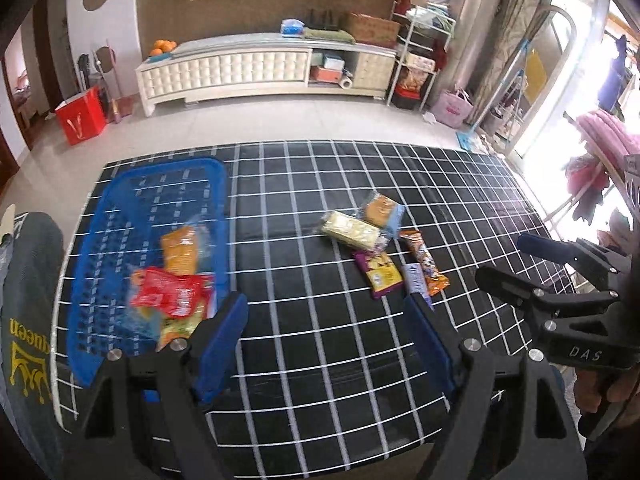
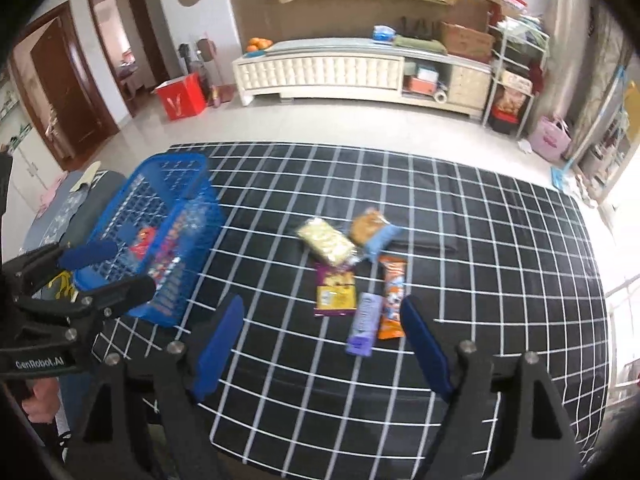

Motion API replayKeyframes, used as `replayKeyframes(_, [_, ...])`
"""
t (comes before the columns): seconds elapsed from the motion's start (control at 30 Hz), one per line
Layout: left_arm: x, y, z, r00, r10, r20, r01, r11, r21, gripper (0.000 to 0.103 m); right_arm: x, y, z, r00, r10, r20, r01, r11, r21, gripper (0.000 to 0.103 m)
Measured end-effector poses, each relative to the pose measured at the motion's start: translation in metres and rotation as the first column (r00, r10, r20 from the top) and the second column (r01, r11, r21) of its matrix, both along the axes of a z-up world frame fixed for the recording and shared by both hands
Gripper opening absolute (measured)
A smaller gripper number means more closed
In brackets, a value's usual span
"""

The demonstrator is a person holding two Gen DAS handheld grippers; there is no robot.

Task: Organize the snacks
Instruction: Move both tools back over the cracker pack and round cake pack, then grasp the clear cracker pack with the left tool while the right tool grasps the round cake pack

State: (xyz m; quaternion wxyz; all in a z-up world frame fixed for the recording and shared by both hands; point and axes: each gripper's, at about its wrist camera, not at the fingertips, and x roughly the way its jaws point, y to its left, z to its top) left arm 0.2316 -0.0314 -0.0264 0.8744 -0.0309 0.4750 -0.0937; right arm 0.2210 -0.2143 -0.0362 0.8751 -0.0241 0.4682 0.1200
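Note:
A blue basket (image 1: 218,184) (image 2: 172,168) stands at the table's left and holds an orange packet (image 1: 181,254), a red packet (image 1: 166,294) and others. Loose on the black grid cloth (image 1: 320,360) lie a pale yellow cracker pack (image 1: 352,232) (image 2: 326,242), an orange-and-blue pack (image 1: 382,210) (image 2: 374,228), a purple-and-yellow pack (image 1: 382,274) (image 2: 335,290), an orange bar (image 1: 424,262) (image 2: 392,296) and a purple bar (image 1: 414,282) (image 2: 365,324). My left gripper (image 1: 326,320) (image 2: 132,266) hovers open beside the basket. My right gripper (image 2: 322,320) (image 1: 500,258) is open just short of the purple bar.
A grey cushion with yellow lettering (image 1: 28,320) sits left of the table. Beyond the table's far edge is tiled floor, a white low cabinet (image 1: 264,68), a red box (image 1: 82,116), a wire rack (image 1: 420,52) and a pink bag (image 1: 454,108).

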Motion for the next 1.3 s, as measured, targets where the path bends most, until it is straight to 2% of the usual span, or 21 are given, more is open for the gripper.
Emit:
replayKeyframes(0.23, [0.025, -0.034, -0.015, 0.998, -0.025, -0.057, 0.025, 1.0, -0.005, 0.078, 0.023, -0.027, -0.015, 0.998, -0.021, -0.06, 0.019, 0.999, -0.029, 0.085])
replayKeyframes(0.47, [0.06, -0.041, -0.029, 0.994, -0.003, -0.11, 0.002, 1.0, -0.007, 0.078, 0.052, -0.047, -0.031, 0.993, -0.044, -0.112, 0.046, 0.999, 0.016, 0.085])
replayKeyframes(0.6, [0.088, -0.04, -0.039, 0.987, 0.031, -0.155, -0.031, 1.0, 0.0, 0.078, 0.077, -0.045, -0.043, 0.989, -0.019, -0.145, 0.022, 1.0, 0.019, 0.085])
replayKeyframes(0.8, [0.122, -0.035, -0.056, 0.975, 0.06, -0.215, -0.069, 0.997, -0.034, 0.078, 0.122, -0.046, -0.062, 0.984, 0.058, -0.17, -0.063, 0.998, -0.023, 0.085])
replayKeyframes(0.9, [0.132, -0.037, -0.066, 0.971, 0.066, -0.231, -0.073, 0.997, -0.025, 0.078, 0.141, -0.042, -0.071, 0.977, 0.134, -0.167, -0.145, 0.988, -0.053, 0.085])
replayKeyframes(0.97, [0.137, -0.044, -0.074, 0.971, 0.049, -0.234, -0.05, 0.999, -0.001, 0.078, 0.15, -0.034, -0.079, 0.966, 0.201, -0.159, -0.216, 0.973, -0.085, 0.085])
replayKeyframes(1.1, [0.14, -0.059, -0.089, 0.972, 0.018, -0.235, 0.005, 0.995, 0.1, 0.078, 0.166, -0.02, -0.099, 0.944, 0.299, -0.139, -0.319, 0.935, -0.155, 0.085])
replayKeyframes(1.3, [0.145, -0.068, -0.108, 0.965, 0.007, -0.263, 0.022, 0.994, 0.105, 0.078, 0.177, -0.004, -0.127, 0.913, 0.372, -0.168, -0.404, 0.882, -0.242, 0.085])
